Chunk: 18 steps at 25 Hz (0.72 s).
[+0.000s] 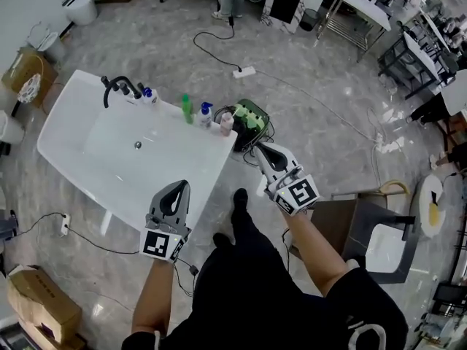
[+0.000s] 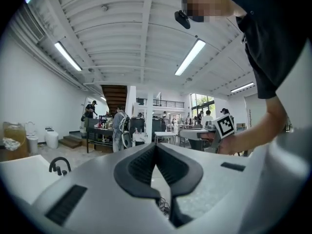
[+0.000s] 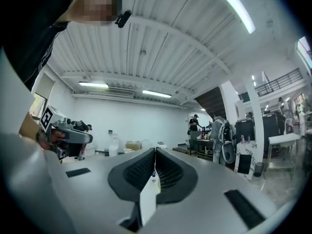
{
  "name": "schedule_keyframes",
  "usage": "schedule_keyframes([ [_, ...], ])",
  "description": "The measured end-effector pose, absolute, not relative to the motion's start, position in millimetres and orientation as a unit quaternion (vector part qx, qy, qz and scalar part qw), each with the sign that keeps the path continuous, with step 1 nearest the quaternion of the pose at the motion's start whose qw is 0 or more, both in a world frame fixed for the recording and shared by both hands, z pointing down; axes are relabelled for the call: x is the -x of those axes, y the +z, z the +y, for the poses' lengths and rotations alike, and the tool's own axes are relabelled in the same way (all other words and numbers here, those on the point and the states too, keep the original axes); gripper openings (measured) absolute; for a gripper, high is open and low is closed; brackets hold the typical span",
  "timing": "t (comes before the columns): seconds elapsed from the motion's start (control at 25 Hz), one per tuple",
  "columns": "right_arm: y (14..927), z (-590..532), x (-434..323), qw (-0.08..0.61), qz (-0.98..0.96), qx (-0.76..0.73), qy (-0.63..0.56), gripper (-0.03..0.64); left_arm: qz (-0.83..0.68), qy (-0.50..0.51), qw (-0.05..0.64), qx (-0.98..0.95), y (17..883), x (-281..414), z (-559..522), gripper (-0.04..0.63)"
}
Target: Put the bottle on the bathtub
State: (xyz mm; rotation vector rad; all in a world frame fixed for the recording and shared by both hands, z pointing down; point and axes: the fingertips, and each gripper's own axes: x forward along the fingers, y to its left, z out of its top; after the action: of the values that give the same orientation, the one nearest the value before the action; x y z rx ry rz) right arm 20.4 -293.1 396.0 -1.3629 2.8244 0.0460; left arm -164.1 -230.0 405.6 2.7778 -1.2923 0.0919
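Observation:
The white bathtub stands on the floor at the left, with a black faucet on its far rim. Along that rim stand a green bottle, a white bottle with a blue top and a pale pink bottle. My left gripper is held level over the tub's near corner, jaws shut and empty. My right gripper is held level just right of the tub's corner, near the pink bottle, also shut with nothing in it.
A green basket sits on the floor by the tub's right corner. A white power strip and its cable lie beyond. A grey stool with a white seat stands at the right; cardboard boxes sit at the lower left. People stand far off.

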Motion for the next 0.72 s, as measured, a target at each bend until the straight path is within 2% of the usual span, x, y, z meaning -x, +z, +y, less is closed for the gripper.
schedule_keyframes([
  [0.32,337,-223,-20,0.015,0.897,0.44,0.032,0.013,-0.425,0.009,-0.009,-0.905,339,155,-185,0.008],
  [0.72,307,-173,-52,0.034,0.88,0.473,0.02,0.012,-0.508,0.004,0.001,-0.861,314,176,-161,0.008],
])
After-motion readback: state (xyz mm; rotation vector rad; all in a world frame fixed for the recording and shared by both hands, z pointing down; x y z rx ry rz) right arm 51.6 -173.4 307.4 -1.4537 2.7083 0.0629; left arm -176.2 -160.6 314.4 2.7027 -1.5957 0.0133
